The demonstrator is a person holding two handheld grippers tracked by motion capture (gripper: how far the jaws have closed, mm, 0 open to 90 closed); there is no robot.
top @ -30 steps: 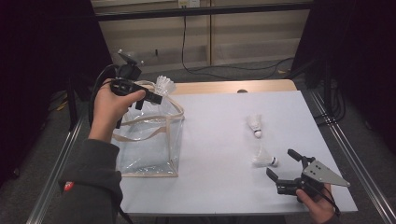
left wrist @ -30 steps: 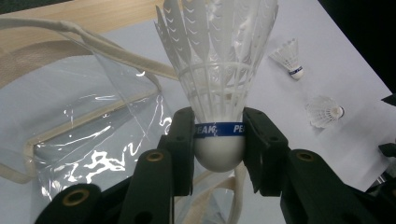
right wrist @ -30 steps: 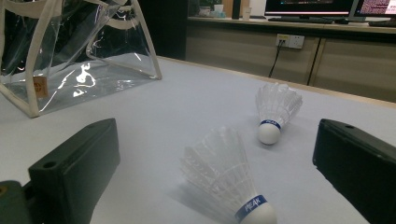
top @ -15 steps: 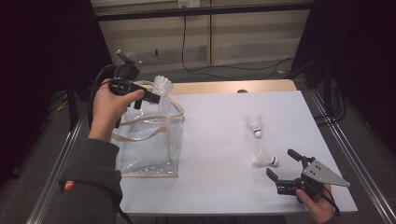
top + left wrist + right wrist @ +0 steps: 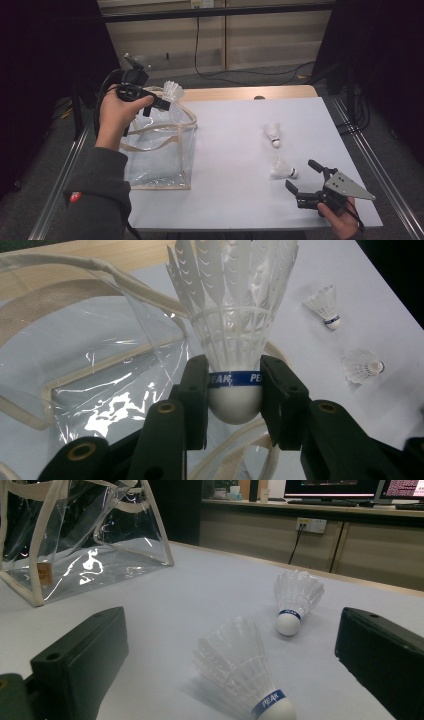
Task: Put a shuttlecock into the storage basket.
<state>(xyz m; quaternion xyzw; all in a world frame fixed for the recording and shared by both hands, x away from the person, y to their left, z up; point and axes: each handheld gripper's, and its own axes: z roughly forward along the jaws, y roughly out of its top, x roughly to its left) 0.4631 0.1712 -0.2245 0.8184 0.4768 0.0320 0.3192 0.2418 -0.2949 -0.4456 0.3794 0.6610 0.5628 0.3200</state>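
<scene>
A shuttlecock (image 5: pixel 235 340) is clamped by the left gripper (image 5: pixel 235 400) seemingly over the clear bag (image 5: pixel 155 150), while the right gripper (image 5: pixel 306 181) is held wide open and empty at five o'clock.

High view looks down; both close gripper views share the table (image 5: pixel 235 145).

Between the black jaws of the left gripper (image 5: pixel 235 395) sits a white shuttlecock (image 5: pixel 234 315) — white feathers, white cork, a blue band with white lettering. Below it lies a clear bag (image 5: pixel 155 150) trimmed in cream, a small orange tag on its side. Ahead of the black right gripper (image 5: pixel 306 181), two more white shuttlecocks (image 5: pixel 245 677) (image 5: pixel 296 600) — each blue-banded — rest on the pale grey-white table (image 5: pixel 235 125), whose far edge is light wood.
</scene>
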